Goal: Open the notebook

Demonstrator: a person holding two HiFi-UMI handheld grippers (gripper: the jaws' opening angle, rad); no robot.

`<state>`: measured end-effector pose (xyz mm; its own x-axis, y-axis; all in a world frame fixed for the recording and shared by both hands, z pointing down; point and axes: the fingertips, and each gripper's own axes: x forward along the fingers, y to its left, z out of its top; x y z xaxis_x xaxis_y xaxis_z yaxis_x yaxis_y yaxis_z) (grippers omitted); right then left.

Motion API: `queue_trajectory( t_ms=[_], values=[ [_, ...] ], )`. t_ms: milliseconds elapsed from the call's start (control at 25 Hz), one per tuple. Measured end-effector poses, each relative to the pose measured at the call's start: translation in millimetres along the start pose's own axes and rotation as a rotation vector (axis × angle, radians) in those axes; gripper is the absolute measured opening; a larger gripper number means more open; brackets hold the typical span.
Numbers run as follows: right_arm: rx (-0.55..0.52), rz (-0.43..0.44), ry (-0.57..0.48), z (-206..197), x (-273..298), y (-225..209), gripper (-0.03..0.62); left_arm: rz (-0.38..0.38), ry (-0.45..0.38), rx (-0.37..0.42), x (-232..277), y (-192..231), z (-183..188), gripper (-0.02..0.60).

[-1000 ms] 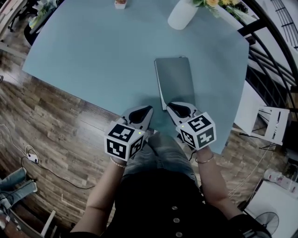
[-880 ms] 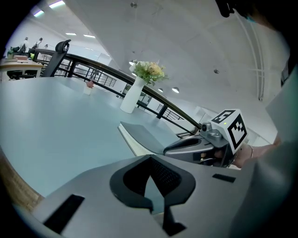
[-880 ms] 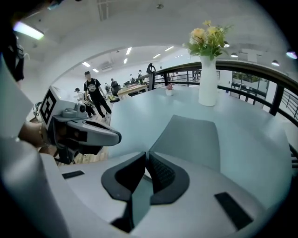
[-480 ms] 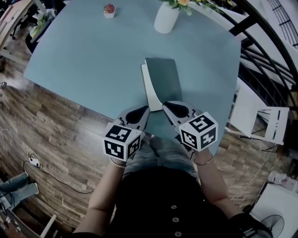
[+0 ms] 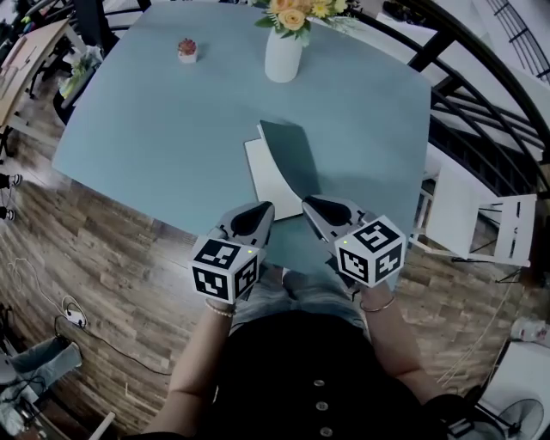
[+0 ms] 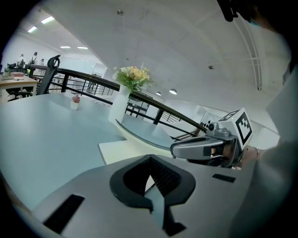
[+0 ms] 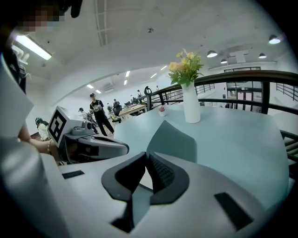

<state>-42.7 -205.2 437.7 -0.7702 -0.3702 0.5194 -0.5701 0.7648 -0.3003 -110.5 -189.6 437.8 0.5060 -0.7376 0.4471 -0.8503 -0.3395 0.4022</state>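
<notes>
Light blue table (image 5: 155, 129) over a wood plank floor (image 5: 103, 258), with a dark railing (image 5: 481, 103) to the right. At the near edge sits the person, dark top, holding both tools out over the table edge.

Left gripper (image 5: 265, 209) is at the near edge, just near-left of the notebook (image 5: 260, 179). Its jaws are drawn together at the tips with nothing pinched, and white page shows through the slit.

Right gripper (image 5: 309, 204) is beside it on the right, jaws narrow and clamped on the near edge of the grey cover (image 5: 290, 153).

The notebook lies right of the table's centre, close to the near edge. The cover is lifted off it and bowed, tilting up toward the right, with the white first page bare on the left side.

Farther back stands a white vase (image 5: 283, 58) of yellow flowers (image 5: 296, 13). To its left, well apart, is a small pot (image 5: 186, 50) with a red plant. Desks and people are in the far background of the right gripper view.
</notes>
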Motion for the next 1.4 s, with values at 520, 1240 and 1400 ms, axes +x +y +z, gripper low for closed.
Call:
queue_trajectory(
  t_ms=[520,1240,1400],
  values=[
    [0.061,-0.067,-0.093,10.1,-47.0,-54.8,0.025,-0.015,0.018,0.044,31.7,-30.7,14.0,0.017],
    [0.14,-0.191,-0.113,-15.7,-84.1,-128.0,0.026,-0.027,0.062,0.067,74.3,-65.3,11.1,0.017],
    [0.163,-0.198,-0.106,-22.3,-85.1,-139.4,0.026,-0.023,0.074,0.066,82.7,-67.6,8.8,0.017]
  ],
)
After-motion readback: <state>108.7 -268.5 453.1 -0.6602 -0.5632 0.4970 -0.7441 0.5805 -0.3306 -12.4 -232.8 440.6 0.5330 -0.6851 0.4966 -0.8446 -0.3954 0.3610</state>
